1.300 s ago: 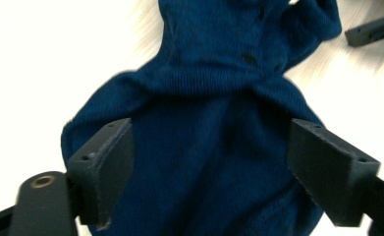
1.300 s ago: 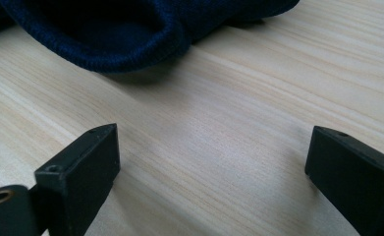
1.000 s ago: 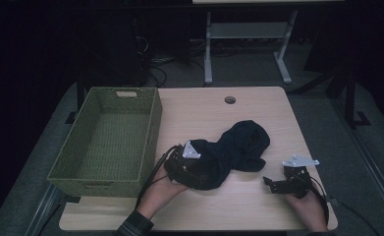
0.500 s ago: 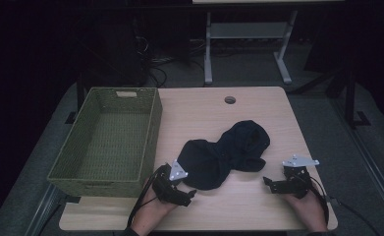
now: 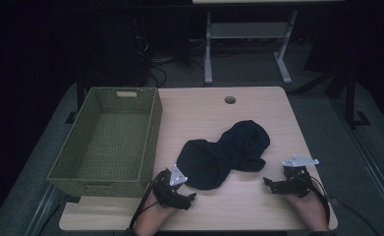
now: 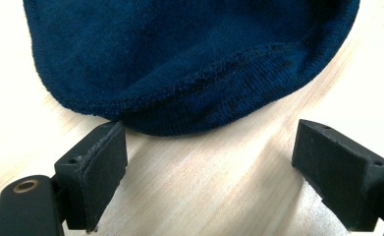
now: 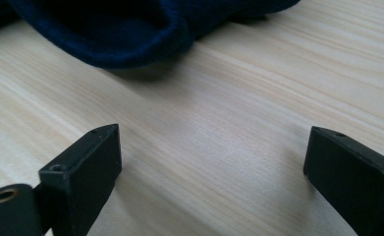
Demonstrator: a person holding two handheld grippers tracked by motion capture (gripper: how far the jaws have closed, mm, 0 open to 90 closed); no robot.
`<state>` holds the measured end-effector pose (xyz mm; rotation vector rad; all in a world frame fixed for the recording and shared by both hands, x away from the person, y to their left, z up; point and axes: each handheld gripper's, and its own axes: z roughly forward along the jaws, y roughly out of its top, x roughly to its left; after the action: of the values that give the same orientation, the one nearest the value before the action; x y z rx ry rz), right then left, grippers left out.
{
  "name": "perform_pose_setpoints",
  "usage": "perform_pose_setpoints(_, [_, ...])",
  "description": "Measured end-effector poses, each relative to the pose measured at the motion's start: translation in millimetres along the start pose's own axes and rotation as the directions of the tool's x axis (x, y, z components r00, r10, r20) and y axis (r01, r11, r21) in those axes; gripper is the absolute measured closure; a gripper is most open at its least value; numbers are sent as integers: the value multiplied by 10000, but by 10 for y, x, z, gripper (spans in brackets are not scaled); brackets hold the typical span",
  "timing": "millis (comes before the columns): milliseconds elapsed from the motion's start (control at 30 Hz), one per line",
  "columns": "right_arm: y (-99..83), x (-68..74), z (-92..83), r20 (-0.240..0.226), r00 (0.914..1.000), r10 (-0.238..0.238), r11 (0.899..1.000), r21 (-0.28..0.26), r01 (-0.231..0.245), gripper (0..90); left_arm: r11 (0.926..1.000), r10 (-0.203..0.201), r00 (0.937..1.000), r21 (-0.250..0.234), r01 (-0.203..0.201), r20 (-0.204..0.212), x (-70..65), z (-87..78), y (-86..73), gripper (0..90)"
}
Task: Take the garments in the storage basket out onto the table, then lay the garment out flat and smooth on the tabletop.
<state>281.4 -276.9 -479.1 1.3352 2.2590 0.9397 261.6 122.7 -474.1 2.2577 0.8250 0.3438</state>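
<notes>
A dark navy knit garment (image 5: 226,153) lies crumpled on the pale wooden table (image 5: 204,113), toward the near edge and right of the middle; it is lumpy, with two rounded lobes, and what garment it is I cannot tell. In the left gripper view its fabric (image 6: 189,59) shows a fine ribbed knit with a stitched hem curving along a folded edge. The left gripper (image 5: 192,196) sits low at the garment's near-left edge, its black blocky jaws spread wide with only bare wood grain between them; one jaw tip stands just at the hem and may be brushing it, though that is hard to judge. The right gripper (image 5: 267,183) rests near the table's front right, just beside the garment's right lobe, jaws likewise wide apart and holding nothing. A woven olive-green basket (image 5: 152,132), rectangular with a handle slot, stands at the table's left, its inside bare.
</notes>
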Motion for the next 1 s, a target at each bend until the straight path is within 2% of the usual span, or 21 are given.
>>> perform_pose_setpoints(67, [14, 0, -44, -122, 9999, -18, 9998, -184, 16, 137, 9995, 23, 10000, -317, -21, 72, 8, 11, -31, 128])
perform_pose_setpoints(267, [70, -31, -169, -414, 9990, 147, 9986, -506, -168, 181, 9995, 33, 10000, -322, -31, 70, 10, 9, -35, 129])
perform_pose_setpoints(400, [144, -33, -245, -527, 9986, -27, 9975, -704, -10, 213, 9995, 10, 10000, -314, -7, 90, 14, 7, -36, 131])
perform_pose_setpoints(567, [235, -40, -289, -838, 9965, 56, 9983, -574, -104, 244, 9994, -30, 10000, -350, 33, 88, 9, 10, -38, 131])
perform_pose_setpoints(700, [339, 12, -357, -1069, 9940, -230, 9968, -791, 146, 303, 9994, -22, 10000, -342, 25, 94, 10, 7, -39, 131])
perform_pose_setpoints(833, [429, 37, -337, -1258, 9906, -537, 9957, -812, 436, 367, 9994, -20, 10000, -341, 24, 94, 10, 8, -39, 130])
perform_pose_setpoints(1000, [487, -7, -205, -1476, 9873, -589, 9968, -630, 501, 469, 9994, -21, 10000, -340, 24, 95, 10, 7, -39, 130])
